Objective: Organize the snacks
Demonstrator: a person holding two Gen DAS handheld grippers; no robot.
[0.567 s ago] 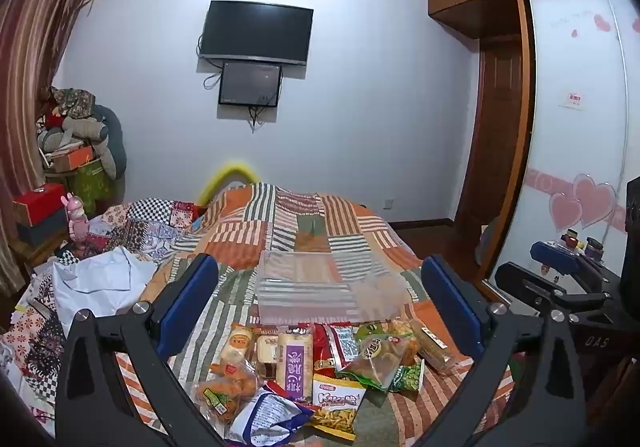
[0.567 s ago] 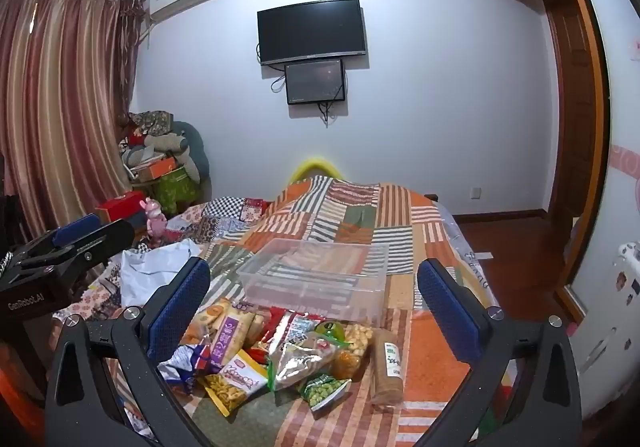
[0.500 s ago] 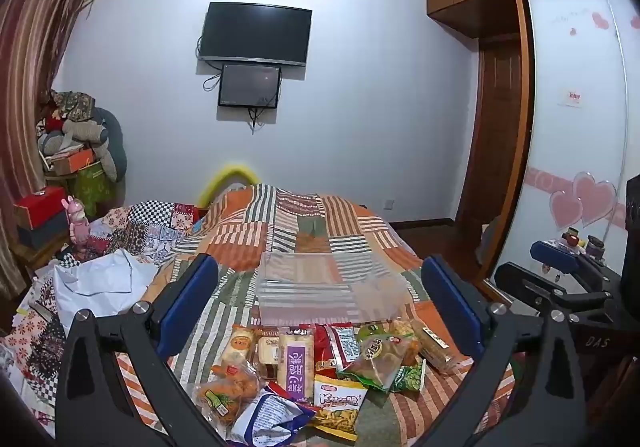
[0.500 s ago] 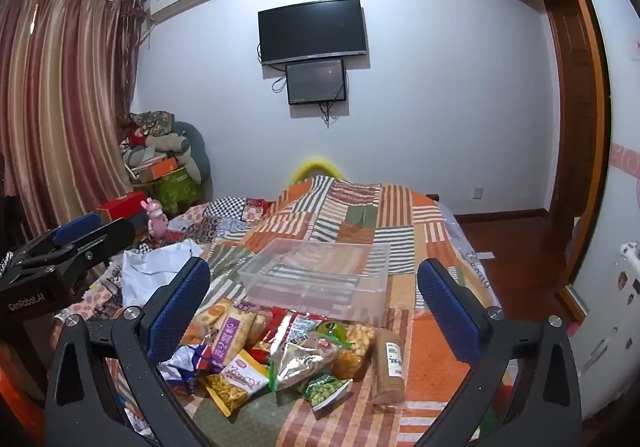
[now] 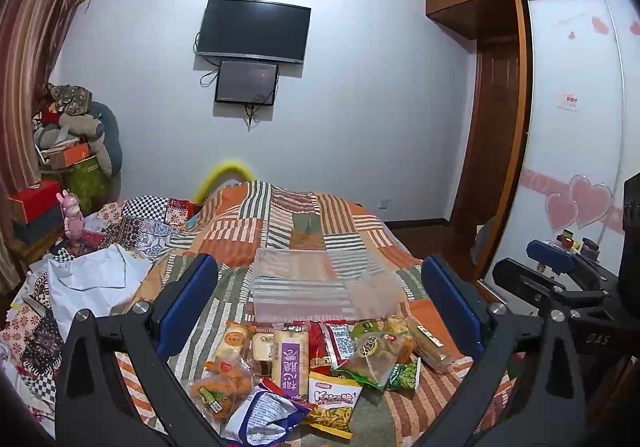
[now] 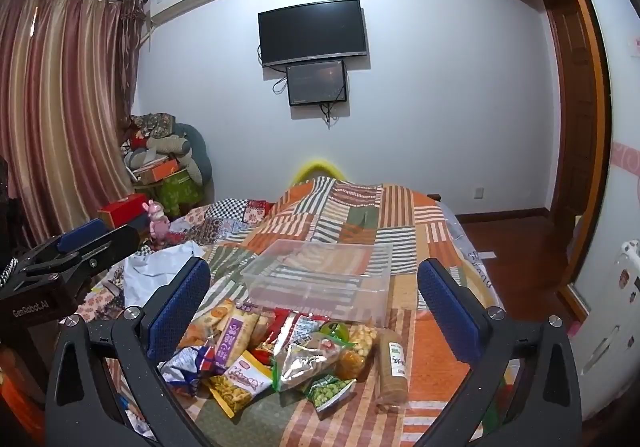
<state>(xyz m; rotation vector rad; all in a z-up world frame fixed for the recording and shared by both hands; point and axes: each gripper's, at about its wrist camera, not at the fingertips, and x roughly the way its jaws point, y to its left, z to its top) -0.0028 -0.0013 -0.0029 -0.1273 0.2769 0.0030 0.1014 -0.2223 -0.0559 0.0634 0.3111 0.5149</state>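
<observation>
Both the left hand-held gripper [image 5: 320, 303] and the right hand-held gripper [image 6: 314, 299] hang wide open and empty above the heap of snack packets [image 6: 288, 355] on the bed's patchwork quilt [image 6: 352, 207], with the clear plastic bin [image 6: 320, 279] just behind them.

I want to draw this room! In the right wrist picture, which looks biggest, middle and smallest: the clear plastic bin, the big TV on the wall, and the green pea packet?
1. clear plastic bin, widest in the picture.
2. big TV, though it hangs farther off, so it may really be bigger.
3. green pea packet, clearly smallest.
</observation>
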